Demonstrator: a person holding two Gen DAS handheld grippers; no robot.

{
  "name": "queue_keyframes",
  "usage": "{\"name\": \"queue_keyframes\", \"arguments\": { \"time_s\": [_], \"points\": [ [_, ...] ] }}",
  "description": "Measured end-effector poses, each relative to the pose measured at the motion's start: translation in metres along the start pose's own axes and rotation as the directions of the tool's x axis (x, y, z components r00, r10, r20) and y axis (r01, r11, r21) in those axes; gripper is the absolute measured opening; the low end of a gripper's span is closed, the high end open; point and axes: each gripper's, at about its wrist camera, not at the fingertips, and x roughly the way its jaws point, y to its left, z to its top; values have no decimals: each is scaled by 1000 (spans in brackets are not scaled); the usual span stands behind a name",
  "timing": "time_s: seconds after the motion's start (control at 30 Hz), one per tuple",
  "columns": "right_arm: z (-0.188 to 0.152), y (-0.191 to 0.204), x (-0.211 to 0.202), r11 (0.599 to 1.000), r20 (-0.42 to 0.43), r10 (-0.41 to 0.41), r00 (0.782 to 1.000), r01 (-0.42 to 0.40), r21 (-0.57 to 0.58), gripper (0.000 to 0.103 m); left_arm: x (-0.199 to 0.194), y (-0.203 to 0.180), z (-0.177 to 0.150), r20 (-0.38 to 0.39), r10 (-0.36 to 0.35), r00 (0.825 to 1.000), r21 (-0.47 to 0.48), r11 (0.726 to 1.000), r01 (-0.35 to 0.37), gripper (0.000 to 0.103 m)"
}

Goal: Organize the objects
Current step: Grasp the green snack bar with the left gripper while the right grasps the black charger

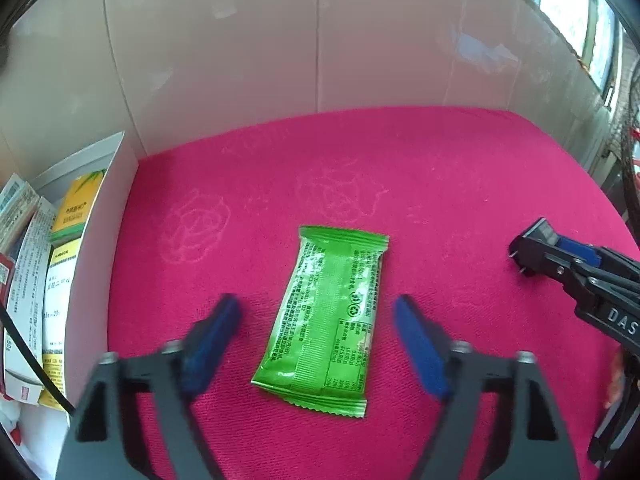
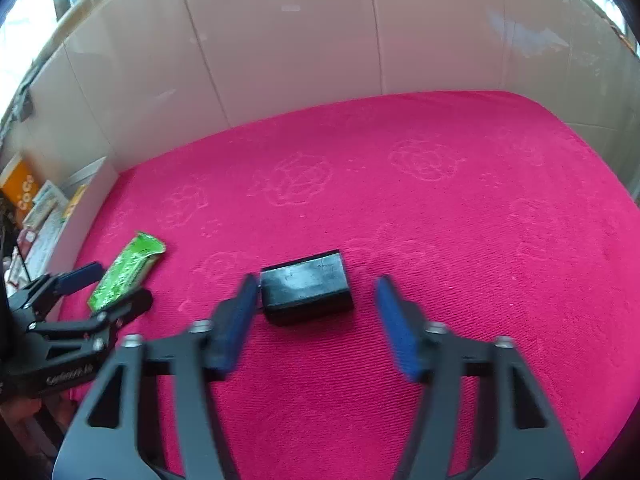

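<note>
In the left wrist view, the left gripper point(image 1: 316, 320) stands with jaws wide apart and touching nothing, the green packet point(image 1: 326, 316) lying flat on the pink cloth point(image 1: 440, 184) between them, not yet picked up. In the right wrist view, the right gripper point(image 2: 316, 312) likewise stands with jaws apart, the black block point(image 2: 306, 286) just ahead between its tips, ungripped; judging by the box of cartons point(image 1: 86, 248) beyond the left jaw, both items still await sorting.

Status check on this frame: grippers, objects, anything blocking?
Left gripper open, straddling green packet, no contact. Right gripper open around black block, not clamped. Both objects flat on pink cloth; nothing blocking.
</note>
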Motion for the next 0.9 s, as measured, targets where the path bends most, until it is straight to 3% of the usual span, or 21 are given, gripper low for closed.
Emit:
{"name": "queue_keyframes", "arguments": {
  "time_s": [0.03, 0.1, 0.37, 0.53, 0.73, 0.8, 0.9],
  "points": [
    [-1, 2, -1, 1000, 0, 3, 1000, -3, -12, 47, -1, 0, 1, 8, -4, 1000, 11, 1000, 4, 45],
    [-1, 7, -2, 999, 4, -17, 1000, 17, -32, 46, -5, -3, -1, 19, -4, 1000, 27, 1000, 3, 36],
    [-1, 8, -5, 998, 21, -57, 998, 58, -36, 46, -10, 17, -2, 55, -35, 998, -46, 998, 38, 36],
    [-2, 8, -13, 997, 75, -76, 994, 78, -15, 46, -28, 13, -7, 136, 6, 991, -27, 1000, -2, 36],
    [-6, 13, -36, 991, 195, -132, 972, 137, -10, 46, -60, -9, -21, 289, 62, 955, 54, 995, -80, 36],
    [-10, 14, -47, 988, 252, -149, 956, 154, 1, 46, -69, -13, -25, 338, 73, 938, 58, 993, -98, 36],
    [-16, 15, -63, 982, 332, -185, 925, 186, 28, 46, -77, -12, -29, 369, 78, 926, 46, 994, -102, 36]
  ]
}}
